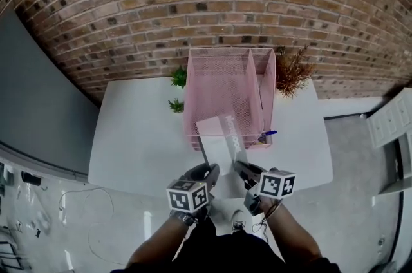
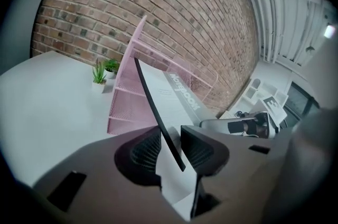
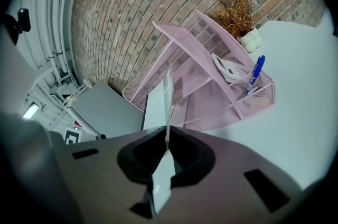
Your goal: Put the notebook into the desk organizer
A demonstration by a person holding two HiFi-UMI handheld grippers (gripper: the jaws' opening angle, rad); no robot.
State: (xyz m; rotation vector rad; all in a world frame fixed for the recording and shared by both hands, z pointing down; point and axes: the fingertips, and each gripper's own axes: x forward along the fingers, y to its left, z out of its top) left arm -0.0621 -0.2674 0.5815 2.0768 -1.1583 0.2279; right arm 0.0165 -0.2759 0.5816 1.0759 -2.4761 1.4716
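A white notebook [image 1: 222, 136] with a dark edge leans with its far end against the front of the pink mesh desk organizer [image 1: 267, 72] on the white table [image 1: 132, 136]. My right gripper [image 1: 241, 167] is shut on the notebook's near right corner; in the right gripper view the thin sheet [image 3: 158, 101] is pinched between the pads of this gripper [image 3: 167, 146]. My left gripper [image 1: 209, 170] is at the near left corner. In the left gripper view the notebook's dark edge [image 2: 158, 112] runs between the open jaws of that gripper [image 2: 170, 146], with a gap on both sides.
A blue pen [image 3: 255, 74] stands in the organizer's small front compartment, with white items behind it. Two small green plants [image 1: 178, 78] sit left of the organizer and a dried brown plant [image 1: 293, 72] to its right. A brick wall runs behind the table.
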